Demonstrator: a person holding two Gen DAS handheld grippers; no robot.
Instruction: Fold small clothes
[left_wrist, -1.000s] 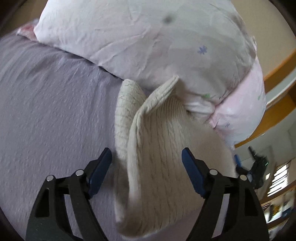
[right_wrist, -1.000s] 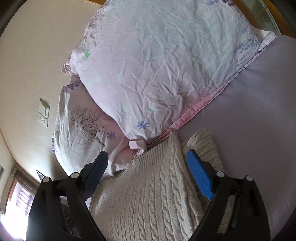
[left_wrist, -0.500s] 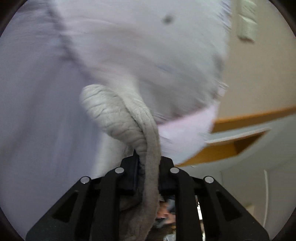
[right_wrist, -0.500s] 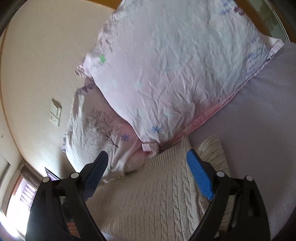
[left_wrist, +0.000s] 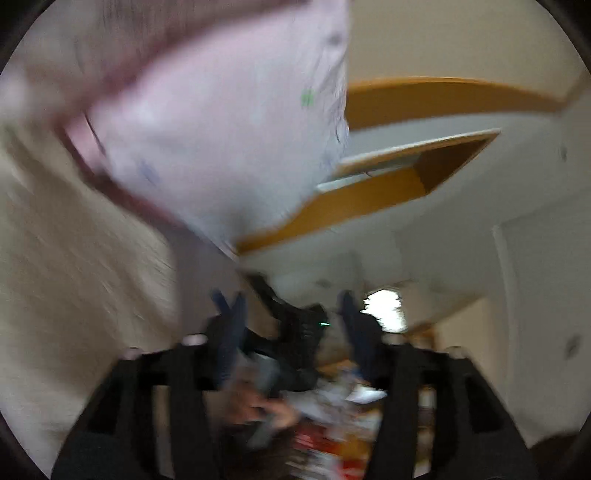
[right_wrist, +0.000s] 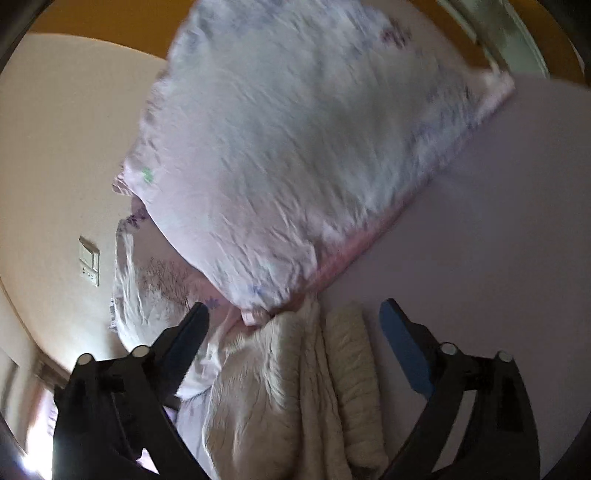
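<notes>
A cream cable-knit sweater (right_wrist: 295, 391) lies bunched on the lilac bed sheet (right_wrist: 480, 236), its top edge against the pillows. My right gripper (right_wrist: 291, 332) is open, its jaws wide apart on either side of the sweater's folds, holding nothing. In the blurred left wrist view the sweater (left_wrist: 74, 266) fills the left side. My left gripper (left_wrist: 291, 314) is open and empty, pointing past the sweater toward the room, with the other gripper tool (left_wrist: 295, 325) seen between its jaws.
Two pale pink floral pillows (right_wrist: 295, 155) are stacked at the head of the bed, also in the left wrist view (left_wrist: 229, 122). A beige wall with a switch plate (right_wrist: 89, 266) is behind. Wooden shelving (left_wrist: 388, 184) and cluttered room items (left_wrist: 332, 424) lie beyond the bed.
My left gripper, shut on the sweater half a second ago, has let go, opened and swung right toward the room. My right gripper stayed open and shifted slightly over the sweater.
</notes>
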